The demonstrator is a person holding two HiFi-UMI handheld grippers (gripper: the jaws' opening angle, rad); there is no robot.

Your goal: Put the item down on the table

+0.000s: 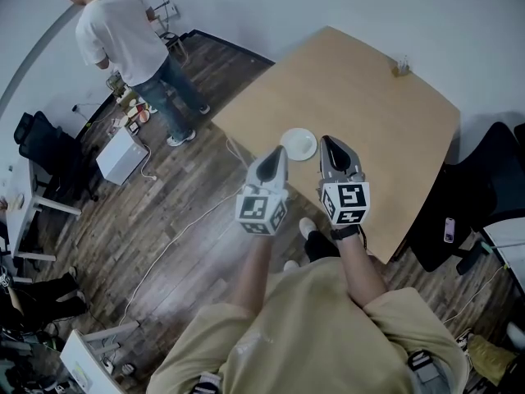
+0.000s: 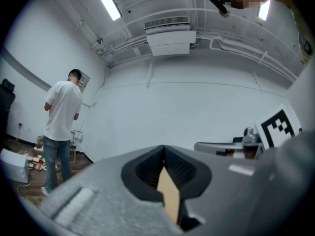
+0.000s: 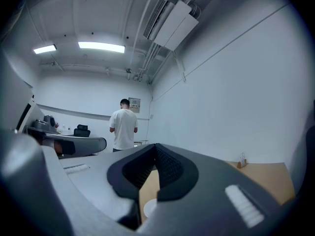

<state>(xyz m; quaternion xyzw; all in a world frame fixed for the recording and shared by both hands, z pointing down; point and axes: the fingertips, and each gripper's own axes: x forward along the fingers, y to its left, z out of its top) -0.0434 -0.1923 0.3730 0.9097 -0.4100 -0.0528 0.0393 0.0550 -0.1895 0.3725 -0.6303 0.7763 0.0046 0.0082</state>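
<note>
White dish (image 1: 298, 144) sits on the bench (image 1: 369, 97) near its edge. Left gripper (image 1: 277, 156) and right gripper (image 1: 330, 146) hover beside it, jaws closed on nothing. Task looks done.

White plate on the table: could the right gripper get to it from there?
Probably yes. The plate lies on bare table just left of the right gripper, with nothing between them, though its jaws are together and would need to open.
</note>
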